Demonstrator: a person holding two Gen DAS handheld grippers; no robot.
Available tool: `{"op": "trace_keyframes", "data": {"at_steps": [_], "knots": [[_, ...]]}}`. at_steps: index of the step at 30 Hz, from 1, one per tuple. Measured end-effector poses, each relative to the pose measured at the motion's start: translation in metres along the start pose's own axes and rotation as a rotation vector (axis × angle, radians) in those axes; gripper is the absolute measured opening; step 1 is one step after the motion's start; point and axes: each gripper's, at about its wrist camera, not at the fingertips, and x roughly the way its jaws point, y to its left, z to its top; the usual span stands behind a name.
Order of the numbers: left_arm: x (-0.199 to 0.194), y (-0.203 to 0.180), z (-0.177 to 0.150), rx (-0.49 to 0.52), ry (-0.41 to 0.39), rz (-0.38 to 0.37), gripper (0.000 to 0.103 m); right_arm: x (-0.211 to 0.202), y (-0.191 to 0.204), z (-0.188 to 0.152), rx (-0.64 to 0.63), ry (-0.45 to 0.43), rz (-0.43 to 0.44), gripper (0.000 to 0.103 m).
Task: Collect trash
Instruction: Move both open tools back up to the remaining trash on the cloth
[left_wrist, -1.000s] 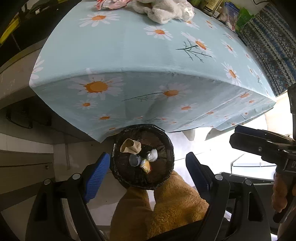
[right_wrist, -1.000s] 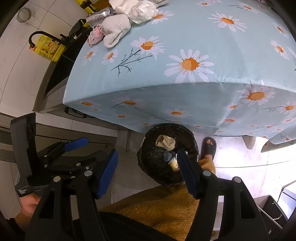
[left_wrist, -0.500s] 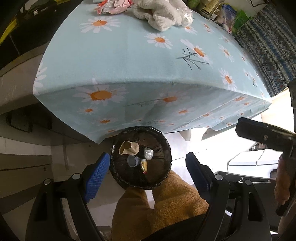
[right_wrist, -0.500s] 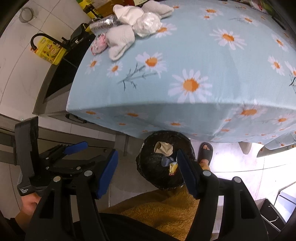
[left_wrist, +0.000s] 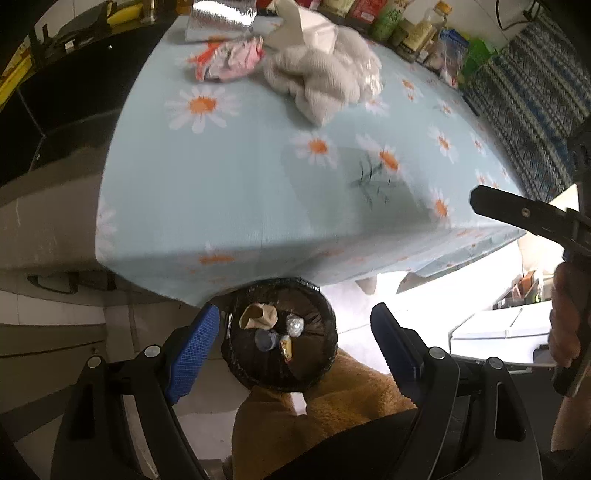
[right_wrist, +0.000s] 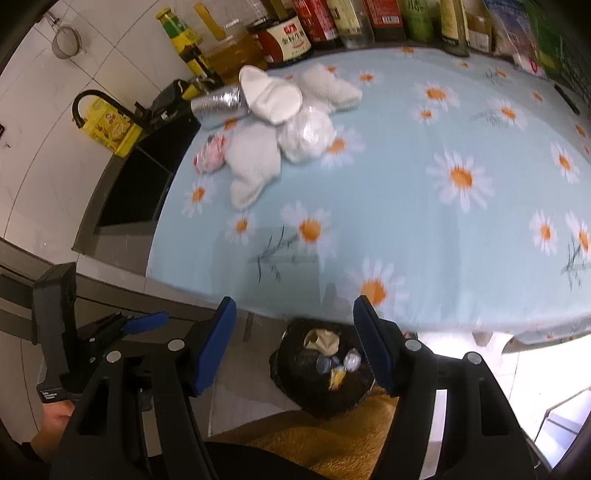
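A black-lined trash bin (left_wrist: 325, 354) stands on the floor below the table's near edge, holding several bits of trash; it also shows in the right wrist view (right_wrist: 295, 354). My left gripper (left_wrist: 295, 339) is open and empty above it. My right gripper (right_wrist: 293, 328) is open and empty above the table edge. On the daisy tablecloth (left_wrist: 240, 177) lie a pink crumpled wrapper (left_wrist: 232, 62), white socks (left_wrist: 325, 81), a clear plastic ball (right_wrist: 306, 136) and a foil roll (right_wrist: 218, 101).
Bottles and jars (right_wrist: 332, 26) line the table's far edge. A black sink (right_wrist: 136, 184) with a yellow box (right_wrist: 107, 125) is at the left. My brown-trousered legs (left_wrist: 314, 413) are below the bin.
Both grippers have risen and tilted up, so the table top with its pile of trash has come into fuller view. The bin has dropped lower in both views.
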Motion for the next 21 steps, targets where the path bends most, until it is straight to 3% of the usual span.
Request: {"op": "trace_keyframes", "data": {"at_steps": [2, 10, 21], "knots": [[-0.005, 0.0, 0.009, -0.005, -0.009, -0.011, 0.082, 0.0, -0.002, 0.012, -0.002, -0.006, 0.005, 0.066], [-0.025, 0.003, 0.059, -0.013, -0.068, 0.06, 0.086, 0.002, -0.009, 0.063, -0.031, -0.035, 0.037, 0.067], [-0.032, 0.005, 0.123, -0.023, -0.124, 0.138, 0.086, 0.019, -0.028, 0.104, -0.058, -0.006, 0.103, 0.068]]}}
